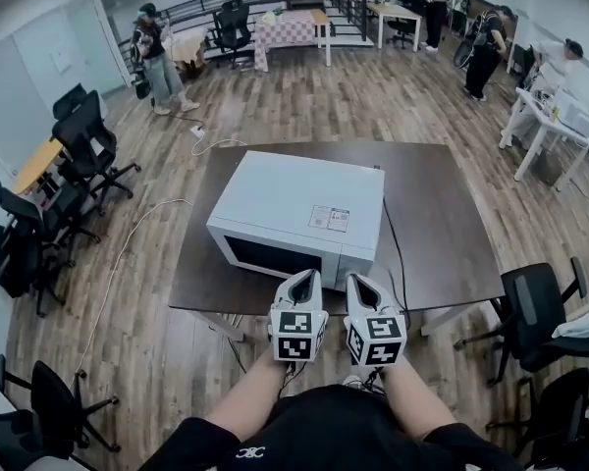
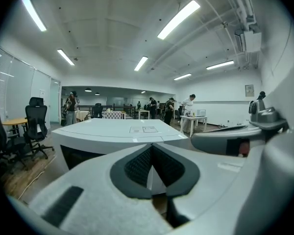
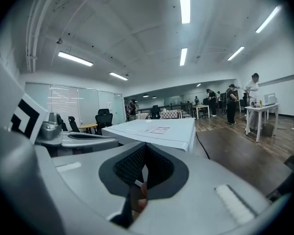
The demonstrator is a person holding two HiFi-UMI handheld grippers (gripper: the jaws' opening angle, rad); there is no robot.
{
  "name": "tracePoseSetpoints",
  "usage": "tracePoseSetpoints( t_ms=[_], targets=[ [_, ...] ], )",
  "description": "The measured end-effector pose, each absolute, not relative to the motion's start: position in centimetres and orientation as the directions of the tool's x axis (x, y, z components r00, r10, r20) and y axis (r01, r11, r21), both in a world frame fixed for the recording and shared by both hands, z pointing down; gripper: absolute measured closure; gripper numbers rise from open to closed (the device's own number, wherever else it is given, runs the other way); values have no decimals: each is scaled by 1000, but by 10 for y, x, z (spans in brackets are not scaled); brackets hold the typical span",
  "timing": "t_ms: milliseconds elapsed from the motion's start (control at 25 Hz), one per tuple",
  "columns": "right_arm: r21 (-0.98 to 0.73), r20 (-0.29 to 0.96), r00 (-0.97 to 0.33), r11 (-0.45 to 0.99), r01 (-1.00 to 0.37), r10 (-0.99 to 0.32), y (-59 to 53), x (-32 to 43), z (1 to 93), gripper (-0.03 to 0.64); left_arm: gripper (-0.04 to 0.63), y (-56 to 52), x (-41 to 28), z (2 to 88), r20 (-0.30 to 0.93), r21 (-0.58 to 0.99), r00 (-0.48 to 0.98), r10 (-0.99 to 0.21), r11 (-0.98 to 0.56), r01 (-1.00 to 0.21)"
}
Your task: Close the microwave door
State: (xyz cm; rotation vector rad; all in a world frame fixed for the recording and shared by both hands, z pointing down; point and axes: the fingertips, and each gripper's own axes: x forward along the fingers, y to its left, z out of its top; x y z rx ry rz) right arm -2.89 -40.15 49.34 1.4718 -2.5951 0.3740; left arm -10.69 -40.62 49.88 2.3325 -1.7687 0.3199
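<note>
A white microwave sits on a dark brown table, and its door with the dark window lies flush with the front. Both grippers hover side by side just in front of the microwave's right front corner, over the table's near edge. My left gripper has its jaws shut with nothing between them, and it faces the microwave from close by. My right gripper is also shut and empty, level with the microwave's right end in its own view.
A black cable runs from the microwave's back over the table's right part. Office chairs stand to the left and right. A white cord trails on the wooden floor. Several people stand far back.
</note>
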Motion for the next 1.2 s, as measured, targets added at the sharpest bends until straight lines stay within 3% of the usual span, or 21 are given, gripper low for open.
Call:
tracePoseSetpoints(
  t_ms=[320,1200],
  targets=[
    [-128,165,-477,461,-878,-863,-397,-44,473,611,586,-389,-136,475,241,60,250,-938,-243,-968],
    [-141,170,-493,475,-869,-853,-386,-88,477,609,584,-375,-185,484,261,51,224,-939,-219,-974]
  ],
)
